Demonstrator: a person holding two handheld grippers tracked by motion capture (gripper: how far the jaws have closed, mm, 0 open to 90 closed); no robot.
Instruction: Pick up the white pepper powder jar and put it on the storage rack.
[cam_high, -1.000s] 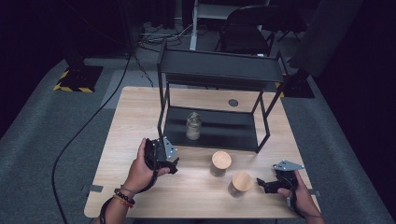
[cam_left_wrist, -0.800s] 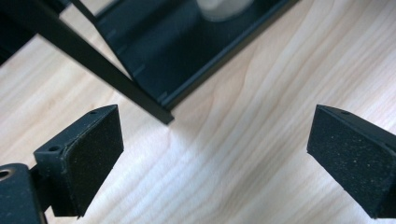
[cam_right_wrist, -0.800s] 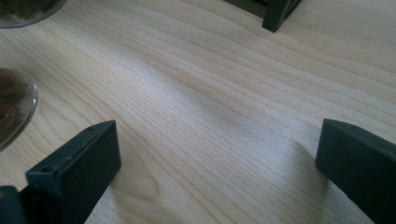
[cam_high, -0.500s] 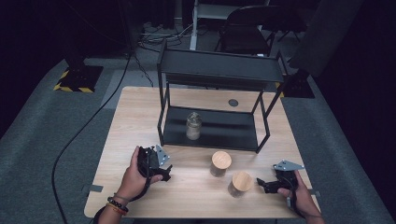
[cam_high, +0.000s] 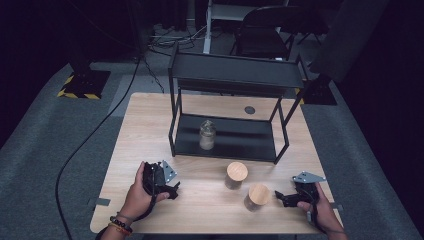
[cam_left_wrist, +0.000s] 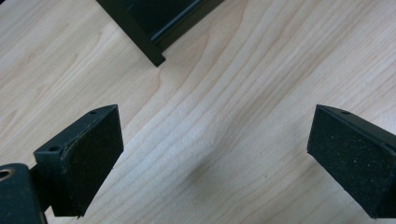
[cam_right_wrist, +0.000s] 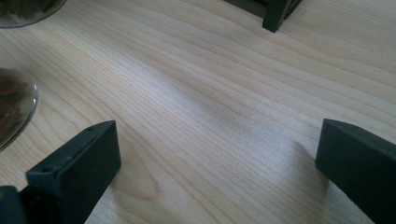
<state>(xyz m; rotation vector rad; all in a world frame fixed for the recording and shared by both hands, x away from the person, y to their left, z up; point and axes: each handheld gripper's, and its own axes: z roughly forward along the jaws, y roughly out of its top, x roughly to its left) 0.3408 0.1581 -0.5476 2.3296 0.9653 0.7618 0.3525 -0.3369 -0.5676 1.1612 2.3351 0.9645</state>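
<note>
Both claws spread wide, nothing between them, low over the desk (cam_high: 150, 120).

Left claw (cam_high: 170, 189), lower left of the high view: jaws wide apart above bare wood; its own view catches a black shelf leg (cam_left_wrist: 148, 44) at upper left. Right claw (cam_high: 278, 196), lower right: jaws wide apart, just beside the nearer wood-lidded jar (cam_high: 257, 196) but not touching it. Second wood-lidded jar (cam_high: 235, 174) stands near centre, just in front of the black shelf rack (cam_high: 235, 75). A glass jar (cam_high: 207, 134) sits on the rack's lower shelf, left of middle.
</note>
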